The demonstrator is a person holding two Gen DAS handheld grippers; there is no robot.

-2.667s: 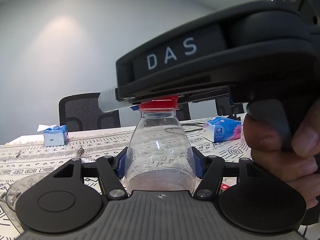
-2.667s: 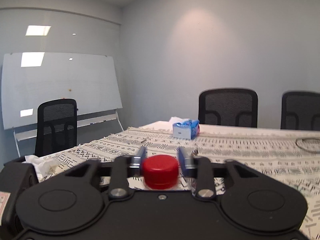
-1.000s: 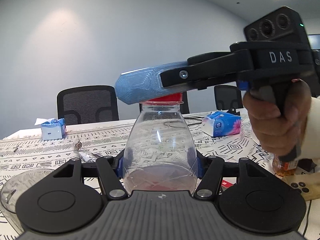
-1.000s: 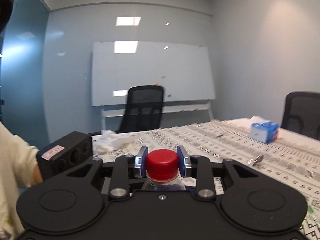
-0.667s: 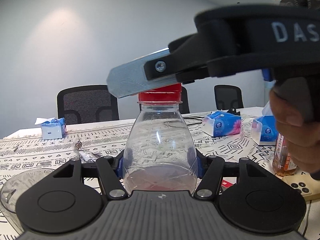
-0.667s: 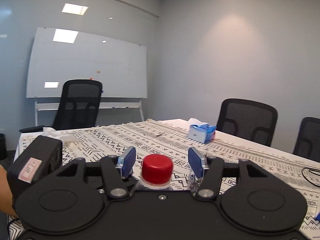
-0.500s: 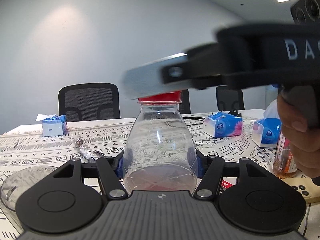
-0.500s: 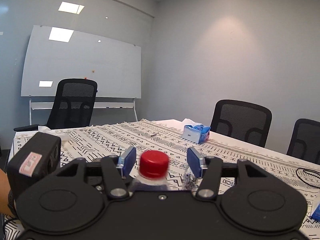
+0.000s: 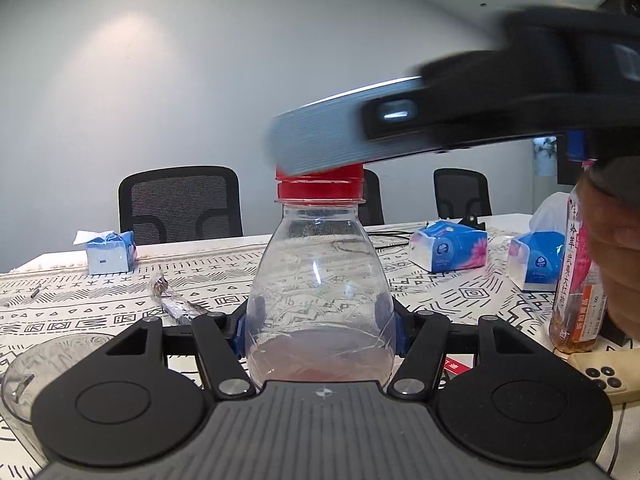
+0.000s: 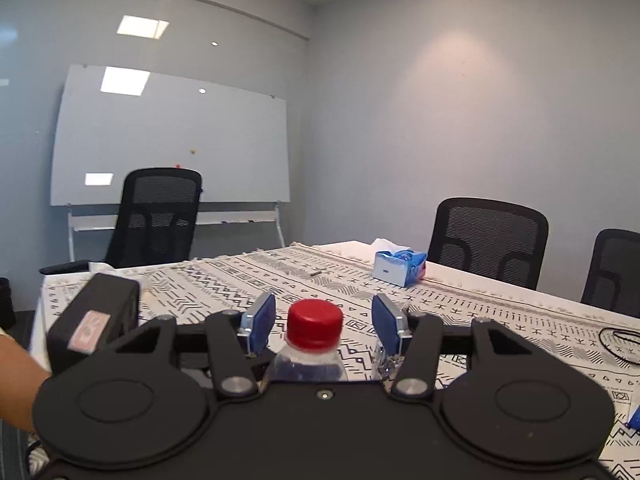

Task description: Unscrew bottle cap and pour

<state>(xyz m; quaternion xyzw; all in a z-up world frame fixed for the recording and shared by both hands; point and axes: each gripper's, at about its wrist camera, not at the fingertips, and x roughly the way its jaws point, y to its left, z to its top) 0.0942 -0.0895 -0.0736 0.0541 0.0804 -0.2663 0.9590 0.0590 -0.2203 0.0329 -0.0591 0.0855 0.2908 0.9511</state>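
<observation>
Right gripper now spread around red cap, left gripper still clamping bottle

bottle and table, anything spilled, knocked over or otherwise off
Nothing looks spilled. The clear bottle stands upright in the left gripper, its red cap on. The right gripper is open around the cap, pads apart from it. A crumpled wrapper lies loose on the tablecloth.

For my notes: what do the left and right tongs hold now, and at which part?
Left tongs hold the bottle by its lower body. Right tongs hold nothing, open around the red cap.
</observation>
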